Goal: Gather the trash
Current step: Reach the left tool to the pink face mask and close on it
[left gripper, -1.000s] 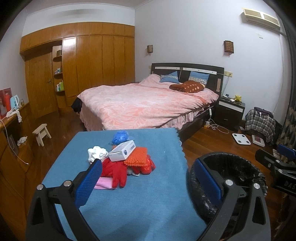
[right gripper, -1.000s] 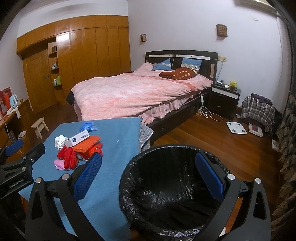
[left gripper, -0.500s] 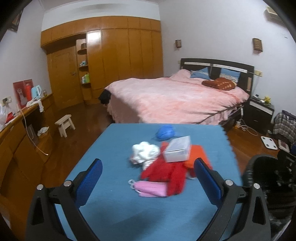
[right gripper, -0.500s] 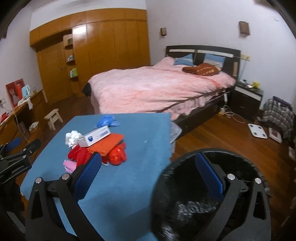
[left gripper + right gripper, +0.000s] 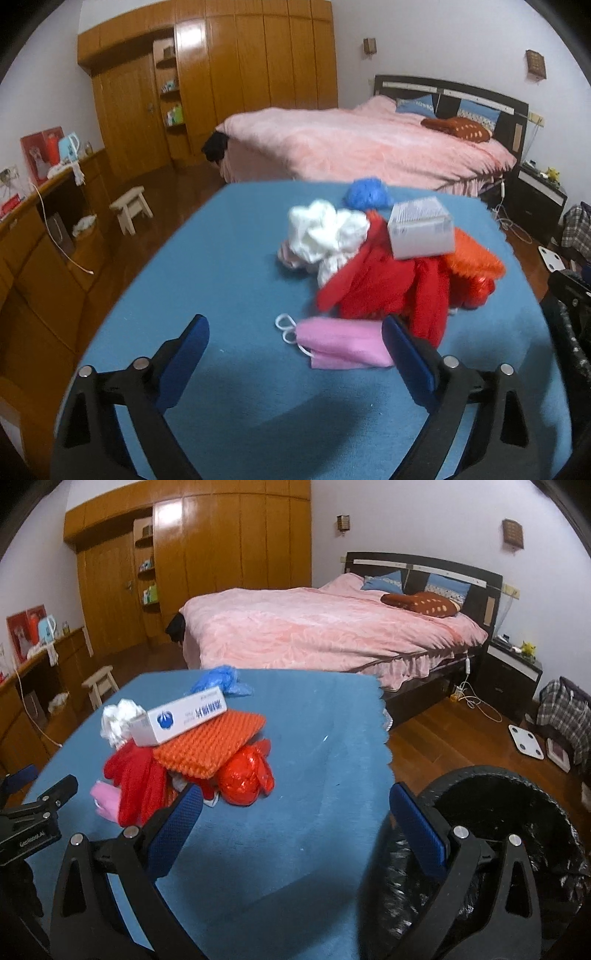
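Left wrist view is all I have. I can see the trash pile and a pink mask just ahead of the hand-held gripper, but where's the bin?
Observer: The bin stands just off the table's right edge, lined in black, mouth open.
Operator: Is the right hand-held gripper carrying anything?
Observer: No. The right hand-held gripper is open and empty, over bare blue cloth.
Operator: What's on the far side of the white box?
Observer: The white box has a blue logo and blue print along its long side.
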A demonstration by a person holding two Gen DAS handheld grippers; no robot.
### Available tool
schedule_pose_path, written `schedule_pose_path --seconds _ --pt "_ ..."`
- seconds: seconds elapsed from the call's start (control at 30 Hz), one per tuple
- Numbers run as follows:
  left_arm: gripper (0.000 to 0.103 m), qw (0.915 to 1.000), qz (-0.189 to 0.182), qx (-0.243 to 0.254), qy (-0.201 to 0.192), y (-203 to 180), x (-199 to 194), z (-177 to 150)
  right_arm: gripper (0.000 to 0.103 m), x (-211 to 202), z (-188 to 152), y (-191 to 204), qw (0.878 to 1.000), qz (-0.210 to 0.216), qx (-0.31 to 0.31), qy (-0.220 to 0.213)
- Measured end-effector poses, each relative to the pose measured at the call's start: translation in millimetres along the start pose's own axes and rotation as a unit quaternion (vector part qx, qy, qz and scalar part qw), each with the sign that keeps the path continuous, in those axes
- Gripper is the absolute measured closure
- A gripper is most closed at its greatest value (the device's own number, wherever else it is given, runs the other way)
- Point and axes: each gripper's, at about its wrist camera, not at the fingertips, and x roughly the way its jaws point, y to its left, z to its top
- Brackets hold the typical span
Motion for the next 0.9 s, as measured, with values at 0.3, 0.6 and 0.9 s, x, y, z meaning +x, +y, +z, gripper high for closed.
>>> schedule_pose_path --seconds 0.3,0.6,0.9 --pt "0.019 0.999 -0.017 0.013 0.041 -15.2 35.0 -8.9 0.005 27.6 -6.1 8.9 1.0 0.002 -0.002 0.009" --pt "0.056 0.9952 -0.061 0.031 0.07 -26.0 50.0 -14.7 0.005 38.6 -14.9 13.3 1.0 0.001 -0.006 0.021" --pt "0.095 0.9933 -0.1 0.013 0.055 -16.9 39.6 -11.1 0.005 41.9 -18.8 18.3 1.0 0.001 -0.014 0.026"
